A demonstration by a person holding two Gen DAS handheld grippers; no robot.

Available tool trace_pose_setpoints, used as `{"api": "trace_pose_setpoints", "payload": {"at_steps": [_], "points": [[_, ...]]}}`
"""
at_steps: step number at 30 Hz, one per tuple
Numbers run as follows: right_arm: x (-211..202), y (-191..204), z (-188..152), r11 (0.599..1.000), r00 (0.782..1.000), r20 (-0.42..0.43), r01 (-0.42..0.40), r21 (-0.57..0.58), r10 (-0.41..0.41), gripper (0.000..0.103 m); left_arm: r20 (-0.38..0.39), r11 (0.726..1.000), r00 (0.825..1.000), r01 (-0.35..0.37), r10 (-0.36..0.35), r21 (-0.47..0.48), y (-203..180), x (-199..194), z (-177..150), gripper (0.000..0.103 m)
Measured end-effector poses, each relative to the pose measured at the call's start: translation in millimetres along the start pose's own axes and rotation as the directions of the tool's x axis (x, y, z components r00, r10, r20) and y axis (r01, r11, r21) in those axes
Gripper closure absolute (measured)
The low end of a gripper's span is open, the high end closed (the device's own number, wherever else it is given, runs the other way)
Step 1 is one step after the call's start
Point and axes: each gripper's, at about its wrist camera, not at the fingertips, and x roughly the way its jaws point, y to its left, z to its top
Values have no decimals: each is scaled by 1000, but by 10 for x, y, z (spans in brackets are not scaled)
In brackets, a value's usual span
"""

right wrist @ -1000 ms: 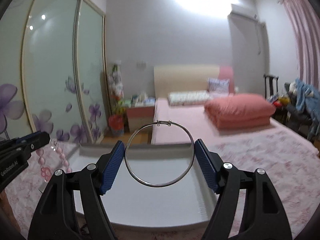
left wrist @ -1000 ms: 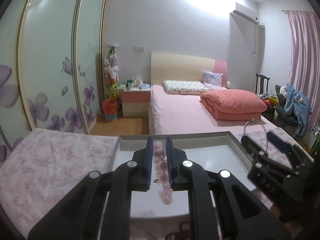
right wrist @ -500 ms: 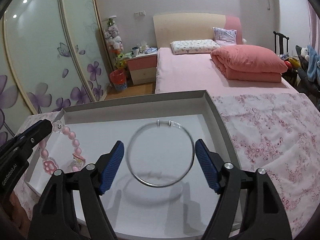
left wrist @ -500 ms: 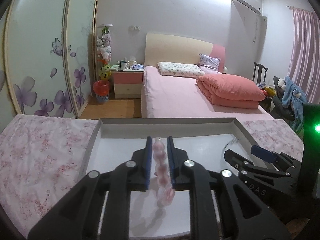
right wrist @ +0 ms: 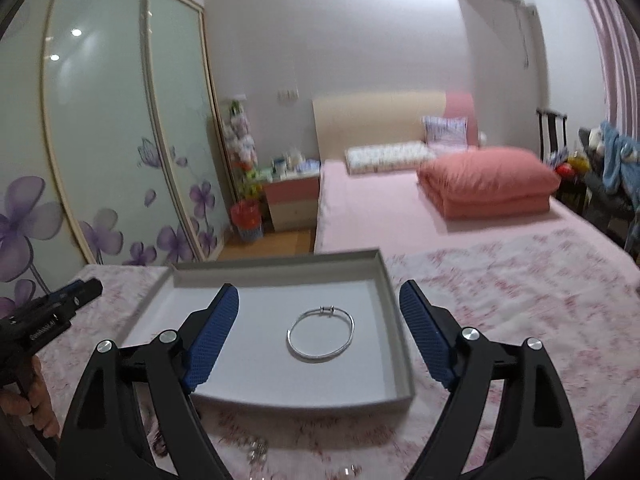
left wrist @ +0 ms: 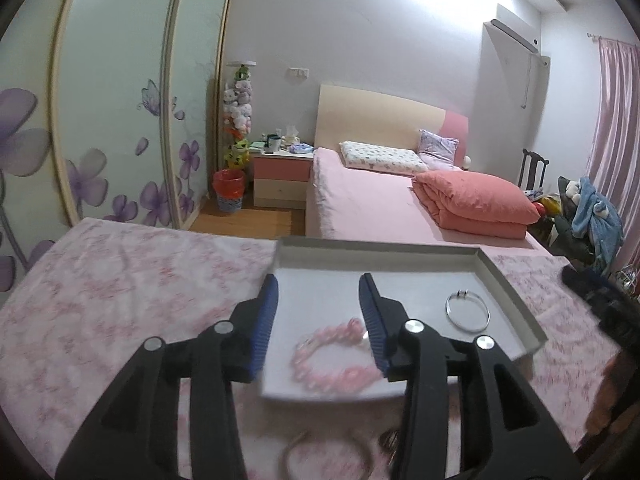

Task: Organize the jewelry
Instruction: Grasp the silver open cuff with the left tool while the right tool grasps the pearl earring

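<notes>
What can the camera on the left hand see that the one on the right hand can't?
Only the left view shows the pink bead bracelet lying in the tray, between the open jaws of the left gripper. Only the right view shows a hand holding the other tool, and the right gripper, open. Both show the grey tray and the silver bangle lying loose in it.

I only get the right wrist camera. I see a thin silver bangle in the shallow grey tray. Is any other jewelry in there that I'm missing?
Observer: Yes. A pink bead bracelet lies in the shallow grey tray, near its front edge, left of the thin silver bangle.
Operator: Is the left tool holding it?
Observer: No. The left tool is open. Its jaws have just been opening, and the beads lie loose on the tray floor between them.
</notes>
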Motion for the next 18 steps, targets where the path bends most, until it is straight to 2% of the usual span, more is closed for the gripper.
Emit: {"api": "trace_pose_setpoints", "payload": {"at_steps": [3,5,7,10,14,18], "points": [[-280,60,-67,1000,999,47,1,-28,0,21,-18,1000,1000,-10,10,12,95,-172,-141,55],[-421,96,-130,999,998,56,-12,-35,14,21,-58,1000,998,-18,19,23,135,-226,-279,54],[-522,134,-219,999,998,48,-29,-38,30,21,-109,1000,994,-4,5,15,167,-225,-407,48],[-592,164,-337,998,999,33,-34,-49,35,21,-187,1000,982,13,-10,15,179,-185,-617,41],[-662,178,-491,998,999,4,-31,-57,32,21,-277,997,961,30,-11,66,27,-72,-797,32],[-732,135,-559,998,1000,-3,-29,-60,29,21,-324,993,946,32,8,117,-136,-9,-910,23]]}}
